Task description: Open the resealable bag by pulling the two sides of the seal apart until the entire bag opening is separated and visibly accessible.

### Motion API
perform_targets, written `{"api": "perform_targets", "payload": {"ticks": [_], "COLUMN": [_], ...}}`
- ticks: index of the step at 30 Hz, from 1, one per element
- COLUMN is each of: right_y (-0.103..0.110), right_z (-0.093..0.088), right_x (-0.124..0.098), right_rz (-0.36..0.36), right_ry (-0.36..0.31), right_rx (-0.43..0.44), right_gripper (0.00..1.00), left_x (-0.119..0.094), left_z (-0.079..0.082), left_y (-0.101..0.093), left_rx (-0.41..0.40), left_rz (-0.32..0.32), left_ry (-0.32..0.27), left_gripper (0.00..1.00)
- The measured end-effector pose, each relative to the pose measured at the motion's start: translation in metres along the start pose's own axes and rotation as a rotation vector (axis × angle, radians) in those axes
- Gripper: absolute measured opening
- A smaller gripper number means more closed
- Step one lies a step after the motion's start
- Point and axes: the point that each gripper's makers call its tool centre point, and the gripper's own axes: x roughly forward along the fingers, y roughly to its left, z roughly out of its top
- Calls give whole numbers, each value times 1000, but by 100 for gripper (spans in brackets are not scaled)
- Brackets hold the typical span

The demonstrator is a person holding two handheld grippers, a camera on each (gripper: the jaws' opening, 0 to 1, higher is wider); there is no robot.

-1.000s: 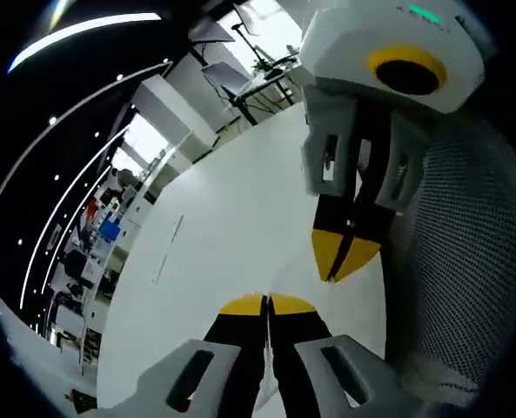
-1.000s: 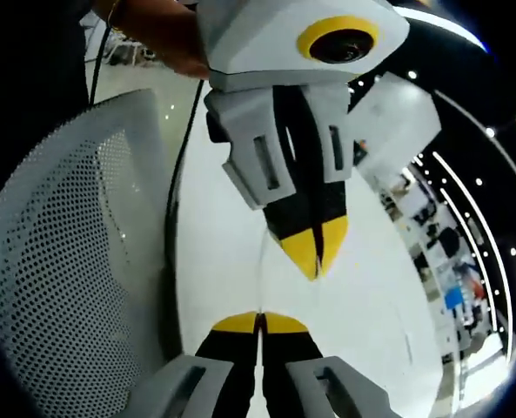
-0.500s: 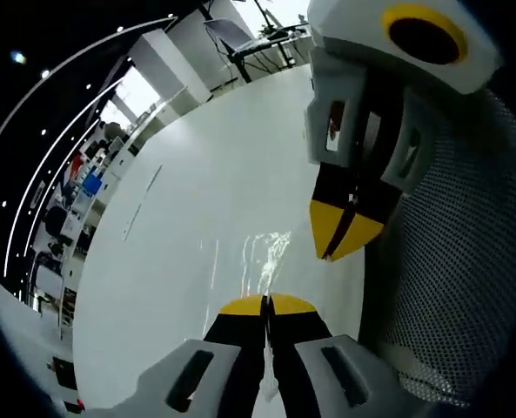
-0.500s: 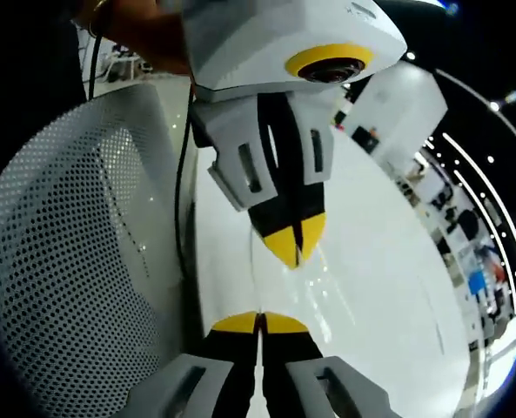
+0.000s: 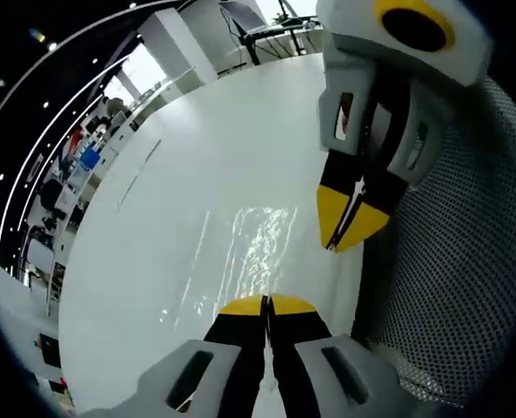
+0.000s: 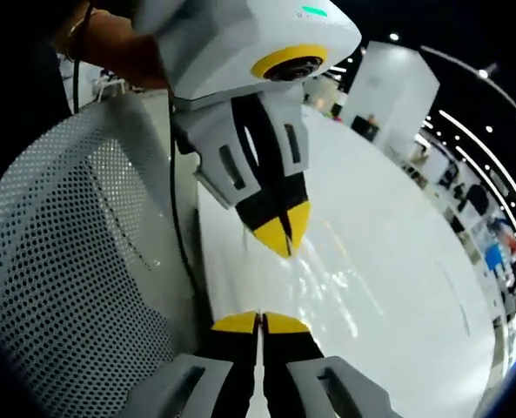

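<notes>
your left gripper (image 5: 267, 304) and right gripper (image 5: 351, 233) are both pinched shut on the clear bag (image 5: 258, 248), each on a strip of the film. it's stretched between the facing tips over the white table (image 5: 162, 209), so pull them straight apart.

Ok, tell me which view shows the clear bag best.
The left gripper view: the bag spreads out as a wide glinting sheet between both grippers, over the white table. The right gripper view catches only faint glints of it beyond the left gripper.
</notes>
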Motion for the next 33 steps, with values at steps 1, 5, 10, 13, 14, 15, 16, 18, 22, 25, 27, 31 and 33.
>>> {"api": "perform_targets", "payload": {"ticks": [1, 5, 10, 13, 14, 15, 16, 18, 22, 25, 27, 31, 33], "right_y": [-3, -20, -40, -46, -47, -60, -62, -67, -84, -90, -95, -99, -101], "right_z": [0, -4, -9, -10, -11, -13, -13, -13, -15, -15, -13, -16, -19], "right_x": [0, 2, 3, 4, 4, 5, 4, 3, -8, -15, -22, -30, -34], "right_rz": [-8, -55, -102, -111, -113, -128, -134, -145, -201, -227, -247, -260, -265], "right_ry": [-3, -4, -8, -7, -7, -5, -7, -12, -26, -43, -68, -79, -78], "right_rx": [11, 52, 105, 111, 112, 148, 153, 165, 218, 246, 272, 310, 329], "right_gripper": [0, 0, 0, 0, 0, 0, 2, 4, 8, 12, 13, 14, 14], "left_x": [2, 12, 23, 29, 31, 38, 39, 43, 59, 63, 65, 72, 75], "left_z": [0, 8, 20, 26, 27, 31, 32, 33, 42, 44, 45, 47, 47], "left_y": [2, 16, 35, 44, 47, 55, 57, 61, 70, 72, 72, 77, 78], "left_rx": [1, 20, 49, 59, 61, 65, 67, 71, 88, 97, 101, 127, 125], "left_rz": [4, 31, 57, 68, 72, 76, 76, 76, 67, 65, 65, 64, 62], "left_ry": [4, -6, -32, -43, -46, -56, -56, -56, -68, -67, -64, -53, -53], "left_gripper": [0, 0, 0, 0, 0, 0, 0, 0, 0, 0, 0, 0, 0]}}
